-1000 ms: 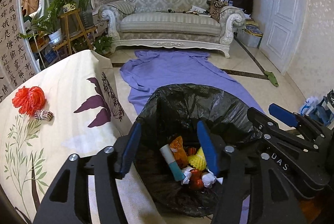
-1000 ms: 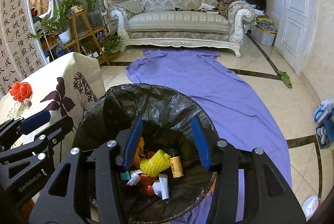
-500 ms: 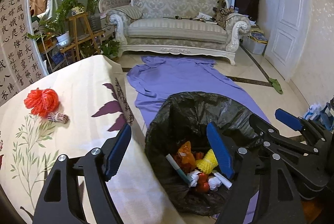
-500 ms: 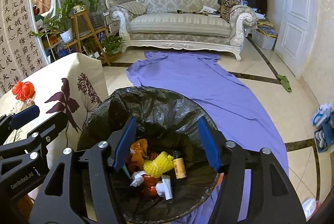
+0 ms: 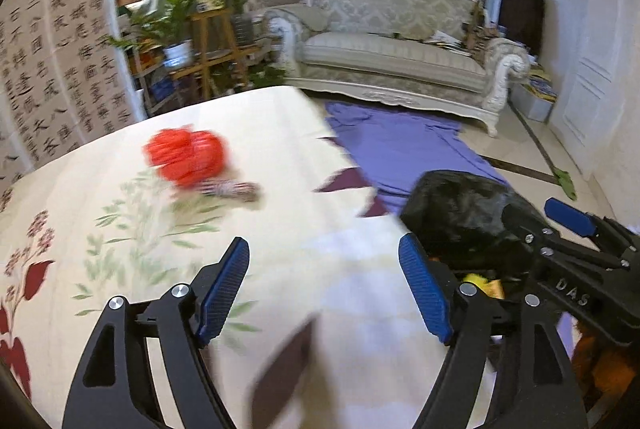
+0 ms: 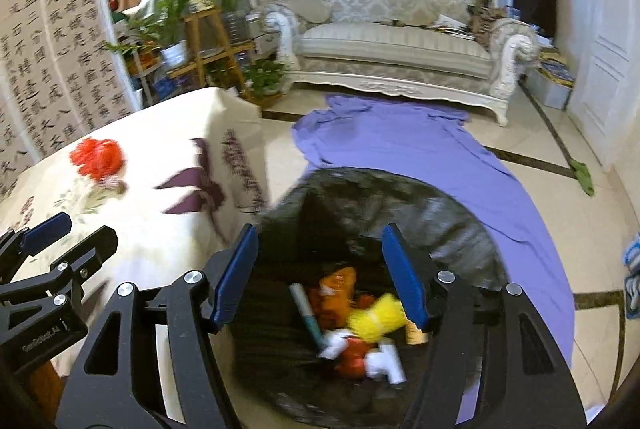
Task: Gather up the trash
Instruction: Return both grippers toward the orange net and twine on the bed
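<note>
A red mesh net (image 5: 186, 163) lies on the cream floral tablecloth (image 5: 280, 149), with a small striped wrapper (image 5: 232, 189) beside it. Both also show in the right wrist view, the net (image 6: 98, 159) and the wrapper (image 6: 112, 185). My left gripper (image 5: 324, 289) is open and empty above the table, the net ahead to its left. A black-lined trash bin (image 6: 460, 213) stands on the floor beside the table, holding several pieces of trash, among them a yellow net (image 6: 378, 317). My right gripper (image 6: 318, 275) is open and empty above the bin.
A purple cloth (image 6: 420, 153) lies on the tiled floor between the bin and a pale ornate sofa (image 6: 396, 45). Plants on a wooden stand (image 6: 208, 37) are behind the table. A calligraphy screen (image 6: 52, 49) stands to the left.
My left gripper has swung left from over the bin to over the table, opening wider. The red net now sits nearer in its view. The right gripper stays over the bin.
</note>
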Demonstrator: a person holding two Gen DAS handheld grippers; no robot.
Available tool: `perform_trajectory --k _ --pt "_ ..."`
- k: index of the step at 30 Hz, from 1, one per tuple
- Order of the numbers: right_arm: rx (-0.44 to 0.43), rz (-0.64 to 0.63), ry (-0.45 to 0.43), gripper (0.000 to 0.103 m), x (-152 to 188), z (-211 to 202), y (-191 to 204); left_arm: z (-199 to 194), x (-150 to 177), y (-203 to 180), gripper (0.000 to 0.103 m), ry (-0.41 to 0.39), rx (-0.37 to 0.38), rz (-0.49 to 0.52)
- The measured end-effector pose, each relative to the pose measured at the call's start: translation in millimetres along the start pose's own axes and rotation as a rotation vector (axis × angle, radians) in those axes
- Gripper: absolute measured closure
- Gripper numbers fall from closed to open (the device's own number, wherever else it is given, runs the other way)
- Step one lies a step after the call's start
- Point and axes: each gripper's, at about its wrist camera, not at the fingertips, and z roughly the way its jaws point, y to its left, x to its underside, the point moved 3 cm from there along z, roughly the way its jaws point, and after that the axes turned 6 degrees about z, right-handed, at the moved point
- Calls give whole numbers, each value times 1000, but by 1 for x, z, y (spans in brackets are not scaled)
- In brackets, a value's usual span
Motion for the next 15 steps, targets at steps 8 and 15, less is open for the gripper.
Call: perform_trajectory --k 8,15 --pt "-118 -116 25 40 -9 14 79 -6 15 81 28 22 -123 -110" --pt "-207 -185 80 40 -16 42 142 -13 30 148 28 38 -243 -184"
